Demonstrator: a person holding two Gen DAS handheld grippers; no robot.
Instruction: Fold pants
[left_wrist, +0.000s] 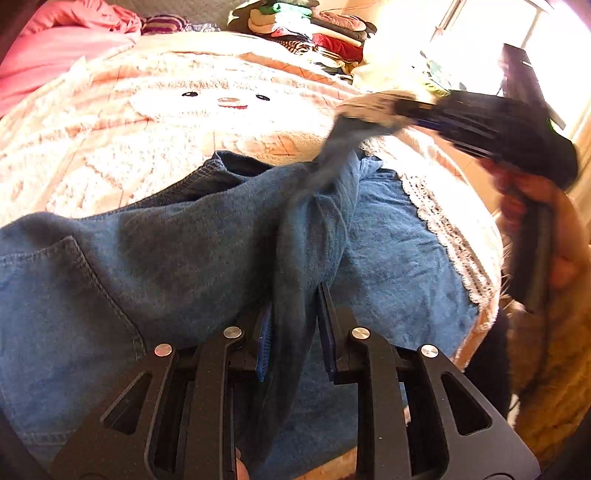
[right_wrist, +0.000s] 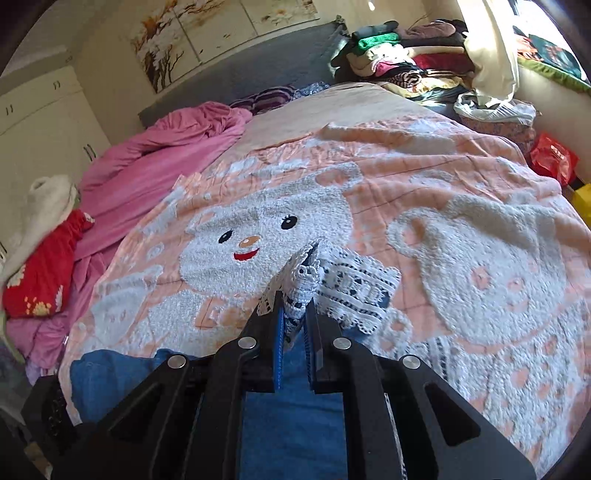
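Both tongs hold the pants up over the bed.

The blue pants (left_wrist: 207, 258) lie on the bear blanket (right_wrist: 461, 177) at the near edge of the bed. The left tongs (left_wrist: 295, 317) pinch a ridge of blue cloth. The right tongs (right_wrist: 295, 314) pinch the lace hem (right_wrist: 354, 291), which sticks out toward 12 o'clock. In the left view the right tongs sit up at 2 o'clock, blurry, with the cloth stretched between the two. To fold well, I think both tongs should stay tight, keep the cloth pulled straight, and lay the hem down flat on the other leg with the edges lined up.
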